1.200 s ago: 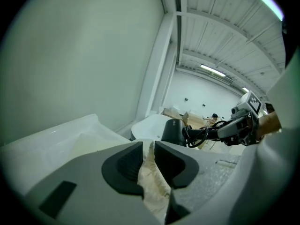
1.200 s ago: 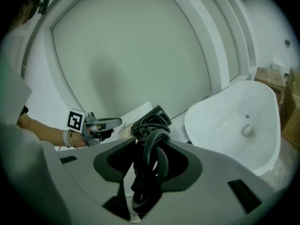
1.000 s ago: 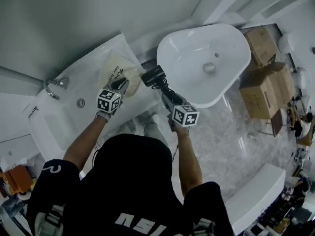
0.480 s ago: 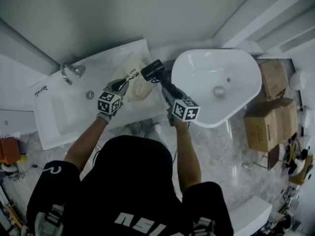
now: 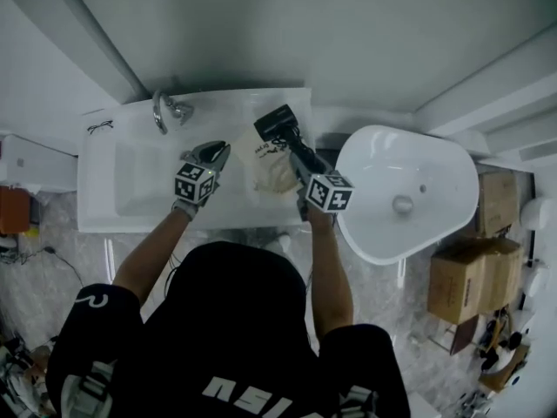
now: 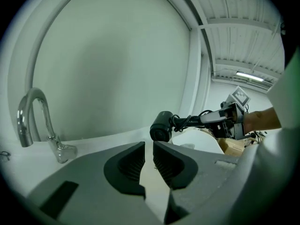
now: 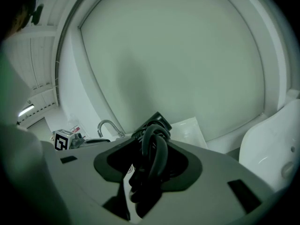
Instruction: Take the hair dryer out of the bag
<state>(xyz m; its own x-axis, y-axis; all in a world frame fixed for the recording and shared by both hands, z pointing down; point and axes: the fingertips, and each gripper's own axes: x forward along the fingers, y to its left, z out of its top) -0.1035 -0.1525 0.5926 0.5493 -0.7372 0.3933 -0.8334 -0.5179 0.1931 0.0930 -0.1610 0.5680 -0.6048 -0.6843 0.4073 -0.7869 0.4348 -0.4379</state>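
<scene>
My right gripper (image 5: 295, 152) is shut on the handle of the black hair dryer (image 5: 276, 125), with the cord coiled round the handle (image 7: 151, 144). The dryer's head (image 6: 161, 125) hangs above the white counter, out of the bag. The cream bag (image 5: 273, 171) lies flat on the counter beneath the right gripper. My left gripper (image 5: 216, 152) hovers left of the bag, apart from it. Its jaws (image 6: 148, 149) are closing, with a narrow gap and nothing between them.
A sunken sink (image 5: 130, 181) with a chrome faucet (image 5: 165, 110) fills the counter's left part. A white oval basin (image 5: 409, 190) stands to the right, with cardboard boxes (image 5: 461, 286) on the floor beyond. A wall rises just behind the counter.
The left gripper has come off the bag, which now lies under the right gripper. Both grippers have shifted along the counter towards the sink, with the dryer still in the right one.
</scene>
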